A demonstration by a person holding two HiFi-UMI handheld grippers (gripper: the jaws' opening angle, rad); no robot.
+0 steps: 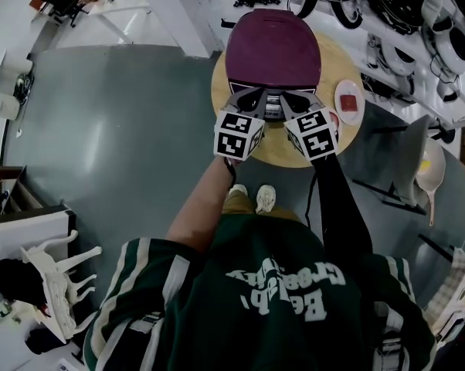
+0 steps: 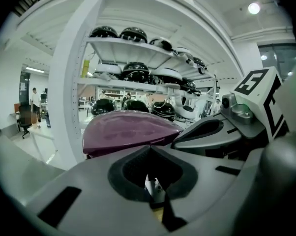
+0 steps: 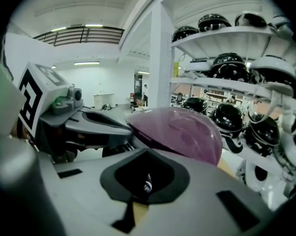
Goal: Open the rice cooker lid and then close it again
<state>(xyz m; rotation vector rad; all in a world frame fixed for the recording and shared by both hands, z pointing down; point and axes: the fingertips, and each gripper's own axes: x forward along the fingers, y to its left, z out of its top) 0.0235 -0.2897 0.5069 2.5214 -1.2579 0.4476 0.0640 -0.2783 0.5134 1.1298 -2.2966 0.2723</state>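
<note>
A purple rice cooker (image 1: pixel 273 49) with its lid down stands on a round wooden table (image 1: pixel 283 147). Both grippers rest side by side against the cooker's front edge, over its control panel. My left gripper (image 1: pixel 253 100) is shut, its jaws meeting with nothing held between them. Beside it, my right gripper (image 1: pixel 296 102) is shut too. In the left gripper view the purple lid (image 2: pixel 126 132) rises just beyond the shut left gripper (image 2: pixel 150 151), with the right gripper (image 2: pixel 212 132) alongside. The right gripper view shows the lid (image 3: pixel 182 129) past the right gripper (image 3: pixel 147 154), and the left gripper (image 3: pixel 89 122) beside it.
A small white plate (image 1: pixel 349 111) with a red item sits at the table's right edge. White shelves (image 1: pixel 406 22) with black rounded objects stand behind and to the right. The person's feet (image 1: pixel 265 198) are close to the table. A white chair (image 1: pixel 59 273) stands at lower left.
</note>
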